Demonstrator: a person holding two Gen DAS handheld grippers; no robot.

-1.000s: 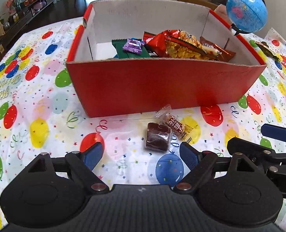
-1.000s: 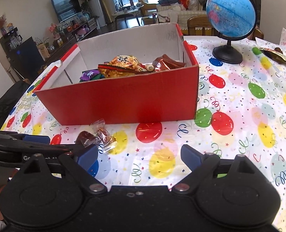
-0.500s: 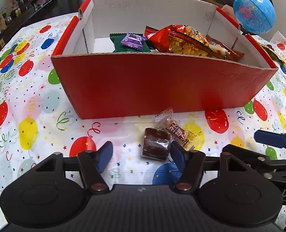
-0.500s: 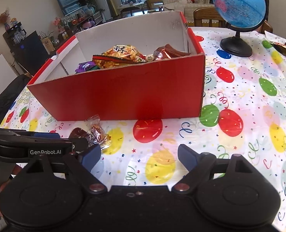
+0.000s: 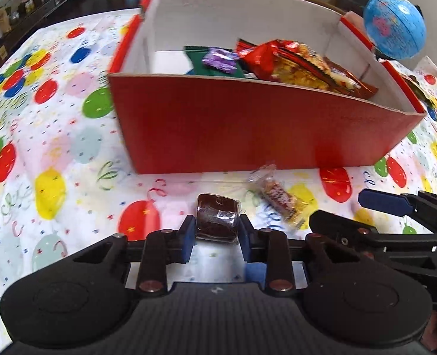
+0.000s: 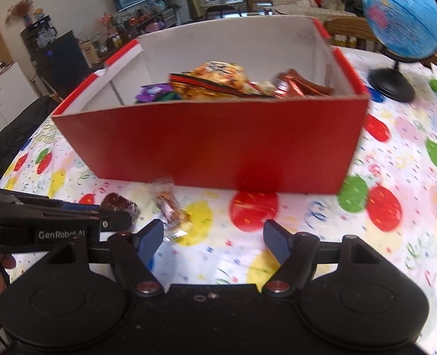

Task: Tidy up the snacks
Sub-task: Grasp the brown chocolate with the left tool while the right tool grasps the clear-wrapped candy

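Observation:
My left gripper (image 5: 217,230) is shut on a dark brown wrapped cake (image 5: 217,217), close in front of the red box (image 5: 248,136). The cake also shows in the right wrist view (image 6: 121,205), held by the left gripper (image 6: 112,217). A clear-wrapped candy bar (image 5: 279,198) lies on the tablecloth just right of the cake; it also shows in the right wrist view (image 6: 171,210). The red box (image 6: 218,148) holds several snack packs (image 5: 292,63). My right gripper (image 6: 212,236) is open and empty, over the tablecloth right of the candy bar.
A blue globe (image 6: 401,20) on a black stand is at the back right of the box; it also shows in the left wrist view (image 5: 394,26). A balloon-print tablecloth (image 5: 50,153) covers the table. A wooden chair (image 6: 351,34) stands behind.
My left gripper has moved forward and shut on the brown cake. My right gripper has come closer to the box and stays open.

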